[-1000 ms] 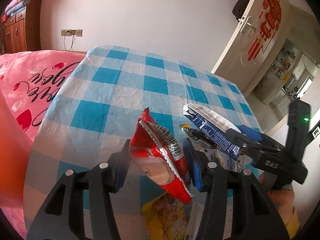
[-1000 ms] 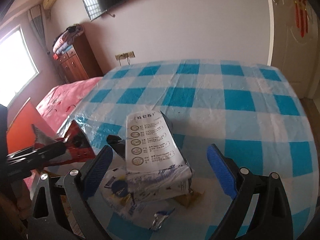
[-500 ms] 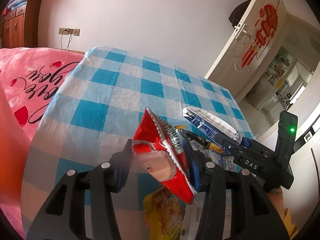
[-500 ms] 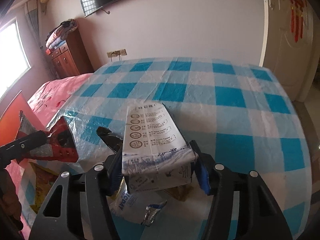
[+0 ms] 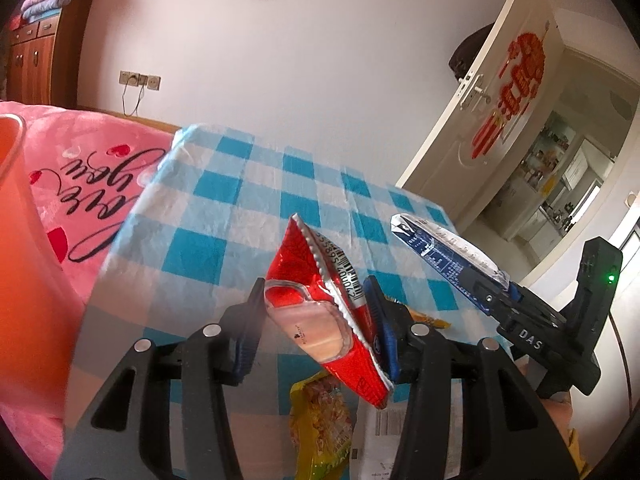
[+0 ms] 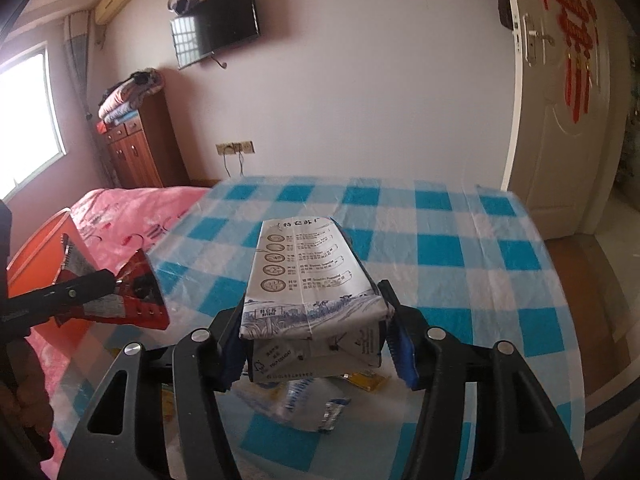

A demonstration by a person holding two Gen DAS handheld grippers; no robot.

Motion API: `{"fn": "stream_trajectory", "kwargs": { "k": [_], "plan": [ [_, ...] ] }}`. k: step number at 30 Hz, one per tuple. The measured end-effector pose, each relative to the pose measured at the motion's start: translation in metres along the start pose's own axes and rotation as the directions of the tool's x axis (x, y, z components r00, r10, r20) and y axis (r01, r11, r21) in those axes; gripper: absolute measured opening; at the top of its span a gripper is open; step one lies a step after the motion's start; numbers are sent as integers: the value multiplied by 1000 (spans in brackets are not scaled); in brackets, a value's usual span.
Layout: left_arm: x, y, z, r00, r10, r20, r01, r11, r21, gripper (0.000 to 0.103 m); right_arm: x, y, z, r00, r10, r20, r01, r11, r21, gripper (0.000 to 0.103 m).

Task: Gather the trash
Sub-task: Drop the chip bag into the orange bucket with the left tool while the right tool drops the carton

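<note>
both grippers raised, left gripper (image 5: 316, 318) and right gripper (image 6: 314, 342) jaws clamped.

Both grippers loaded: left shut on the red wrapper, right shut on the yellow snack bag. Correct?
Not quite. The right gripper is shut on the white milk carton, as the right wrist view shows. The yellow snack bag lies on the table. The left gripper is shut on the red wrapper.
</note>
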State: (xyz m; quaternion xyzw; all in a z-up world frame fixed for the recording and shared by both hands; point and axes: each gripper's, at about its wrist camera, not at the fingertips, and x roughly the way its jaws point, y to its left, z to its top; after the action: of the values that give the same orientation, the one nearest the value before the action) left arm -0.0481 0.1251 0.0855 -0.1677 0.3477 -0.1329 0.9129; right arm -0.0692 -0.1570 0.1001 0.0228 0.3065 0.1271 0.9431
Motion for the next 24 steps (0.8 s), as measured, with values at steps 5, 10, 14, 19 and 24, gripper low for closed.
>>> {"fn": "stream_trajectory", "kwargs": {
  "k": [5,10,14,19,24],
  "plan": [
    [-24,3,10,998,2,56,-2,1000,0,50,-18,18,14,998,55,36,-55,998,-9,59],
    [-54,13,20,993,20,119,-19,1000,-8,50,-34,52,30,988,141,61,-138,989,-49,59],
    [-85,28,27,982,56,180,-52,998,-24,50,-42,92,43,972,226,71,-219,971,-97,59],
    [-133,56,35,953,146,265,-133,989,-65,50,-41,148,57,935,353,42,-342,926,-157,59],
    [-170,94,38,914,253,318,-217,966,-144,50,-36,207,65,894,449,0,-437,870,-229,59]
  ]
}}
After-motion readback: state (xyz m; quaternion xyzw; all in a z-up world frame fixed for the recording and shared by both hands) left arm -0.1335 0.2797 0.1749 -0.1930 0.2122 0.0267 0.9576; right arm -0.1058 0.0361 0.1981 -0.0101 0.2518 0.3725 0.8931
